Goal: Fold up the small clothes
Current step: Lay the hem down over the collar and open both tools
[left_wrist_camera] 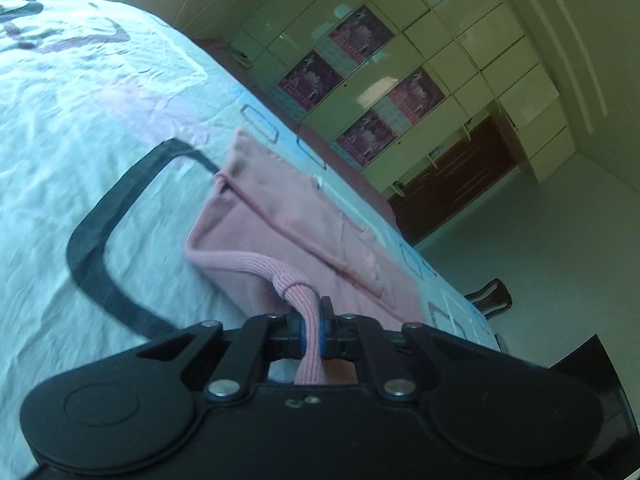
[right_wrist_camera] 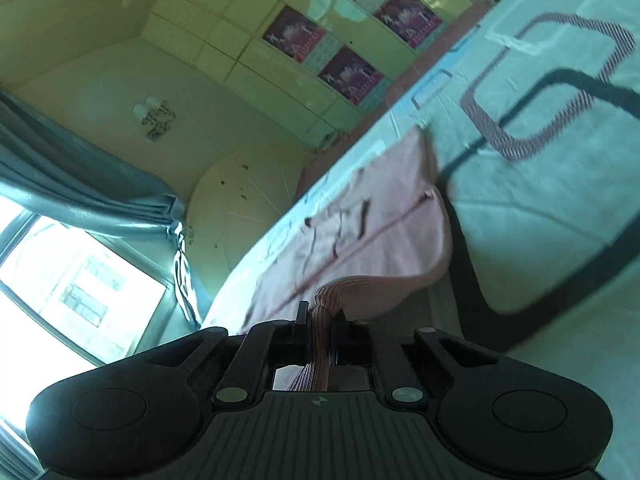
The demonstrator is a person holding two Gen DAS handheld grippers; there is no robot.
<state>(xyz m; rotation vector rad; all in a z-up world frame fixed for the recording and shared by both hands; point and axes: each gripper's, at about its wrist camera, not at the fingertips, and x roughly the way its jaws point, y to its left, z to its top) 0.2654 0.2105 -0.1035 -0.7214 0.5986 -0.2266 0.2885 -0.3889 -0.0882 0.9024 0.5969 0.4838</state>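
While both views show the pink knit garment [left_wrist_camera: 296, 236] lying on the printed bedsheet [left_wrist_camera: 80, 128], only the right wrist view shows a curtained window [right_wrist_camera: 80, 280] at 8 o'clock. Left gripper [left_wrist_camera: 312, 326] and right gripper [right_wrist_camera: 322, 326] each pinch a ribbed edge, the cloth stretching toward 12 o'clock.

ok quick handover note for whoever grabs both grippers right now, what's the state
Left hand-held gripper: shut on the ribbed edge of the pink garment.
Right hand-held gripper: shut on another bunch of the same ribbed edge.
Garment: lies mostly flat near the edge of the bed sheet, with its near edge pinched by both grippers.
Done: both grasps are set.
Left: no finished fold shows yet. Likely carry the held edge over the far part, lay it down, release, then smooth and fold again.
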